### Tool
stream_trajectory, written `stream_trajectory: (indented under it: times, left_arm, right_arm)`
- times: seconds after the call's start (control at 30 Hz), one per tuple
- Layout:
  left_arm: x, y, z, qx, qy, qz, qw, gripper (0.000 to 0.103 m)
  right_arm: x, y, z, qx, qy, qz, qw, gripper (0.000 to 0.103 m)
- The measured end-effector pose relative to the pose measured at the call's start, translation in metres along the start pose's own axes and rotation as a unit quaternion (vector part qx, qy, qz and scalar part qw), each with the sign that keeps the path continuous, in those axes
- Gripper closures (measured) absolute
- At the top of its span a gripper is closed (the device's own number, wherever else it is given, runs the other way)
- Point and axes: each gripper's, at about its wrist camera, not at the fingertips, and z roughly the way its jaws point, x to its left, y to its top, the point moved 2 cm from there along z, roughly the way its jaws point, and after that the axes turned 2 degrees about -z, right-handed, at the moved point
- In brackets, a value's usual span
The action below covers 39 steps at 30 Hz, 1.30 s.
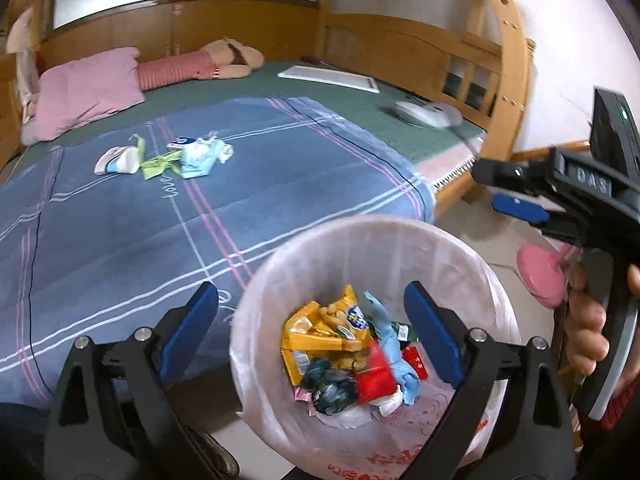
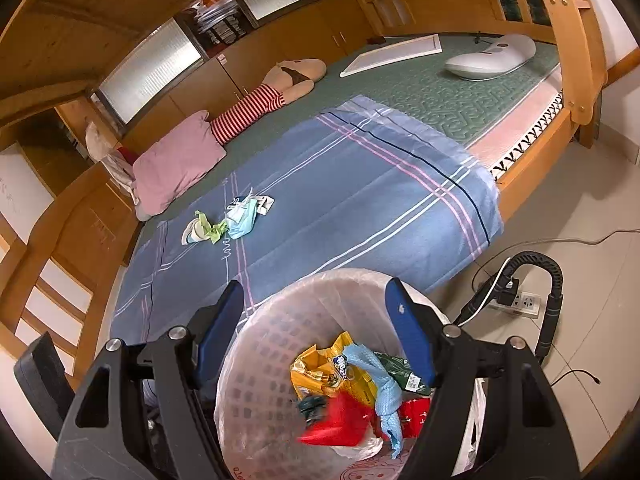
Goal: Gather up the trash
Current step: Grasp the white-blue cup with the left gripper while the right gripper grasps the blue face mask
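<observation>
Blue-padded left tongs (image 1: pixel 312 332) and right tongs (image 2: pixel 316 332) gape empty over the lined bin (image 1: pixel 400 236).

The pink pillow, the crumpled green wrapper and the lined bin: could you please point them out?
Pink pillow (image 1: pixel 86 92), left wrist view, its middle.
Crumpled green wrapper (image 2: pixel 212 230), right wrist view, its centre.
Lined bin (image 1: pixel 360 228), left wrist view, far rim.

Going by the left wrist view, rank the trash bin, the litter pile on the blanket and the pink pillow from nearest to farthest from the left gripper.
From the left gripper:
1. Trash bin, directly below, beside the bed.
2. Litter pile, mid-blanket, ahead left.
3. Pink pillow, far left, at the bed's head.
</observation>
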Motion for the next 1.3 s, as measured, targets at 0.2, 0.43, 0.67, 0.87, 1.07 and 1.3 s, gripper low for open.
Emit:
stream_trajectory:
  times: [0.2, 0.43, 0.67, 0.87, 1.07, 1.3]
  left_arm:
    - [0.014, 0.001, 0.001, 0.001, 0.024, -0.012, 0.9996, 0.009]
    - [0.081, 0.021, 0.008, -0.026, 0.144, -0.038, 0.9884, 0.009]
    - [0.223, 0.055, 0.021, -0.023, 0.244, -0.178, 0.9532, 0.009]
    - [0.314, 0.059, 0.029, -0.012, 0.299, -0.266, 0.9163, 0.008]
    - [0.365, 0.048, 0.041, 0.003, 0.335, -0.330, 0.8826, 0.007]
    - [0.398, 0.030, 0.026, -0.014, 0.347, -0.391, 0.8524, 0.007]
  right_arm:
    - [0.001, -0.003, 0.009, 0.008, 0.004, 0.001, 1.000, 0.031]
    - [0.022, 0.009, 0.034, 0.029, 0.011, -0.019, 0.999, 0.031]
    - [0.093, 0.036, 0.087, 0.057, 0.027, -0.111, 0.992, 0.028]
    - [0.176, 0.057, 0.185, 0.086, 0.037, -0.192, 0.977, 0.028]
    - [0.254, 0.083, 0.302, 0.118, 0.037, -0.209, 0.970, 0.028]
    - [0.272, 0.096, 0.454, 0.203, 0.045, -0.080, 0.975, 0.028]
